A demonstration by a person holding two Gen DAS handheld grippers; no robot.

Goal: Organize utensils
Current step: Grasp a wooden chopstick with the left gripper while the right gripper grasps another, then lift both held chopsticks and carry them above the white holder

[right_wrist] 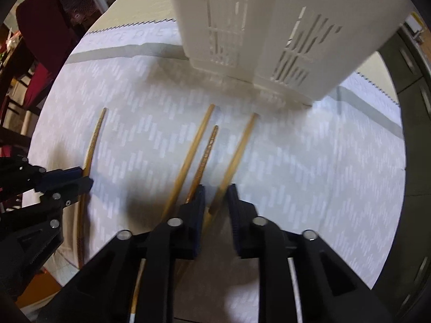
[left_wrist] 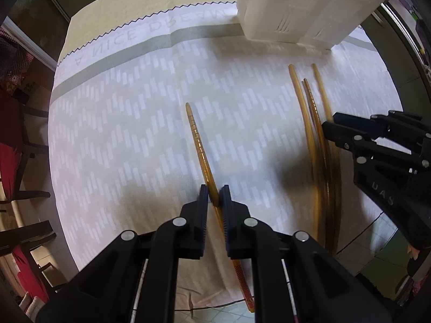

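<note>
Your left hand-held gripper [left_wrist: 214,197] is pinching the lone amber plastic chopstick [left_wrist: 198,145] lying on the patterned tabletop [left_wrist: 121,134]; it is looking light, stiff, slippery. Your right hand-held gripper [right_wrist: 215,196] is hovering spread over three more chopsticks [right_wrist: 200,156].

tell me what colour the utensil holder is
White holder, with slotted sides; clearest in the right wrist view.

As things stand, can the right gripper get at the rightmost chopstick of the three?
Probably yes. The right gripper is open, its fingers already straddling that chopstick; nothing lies between them, though the middle chopstick runs close by the left finger.
</note>
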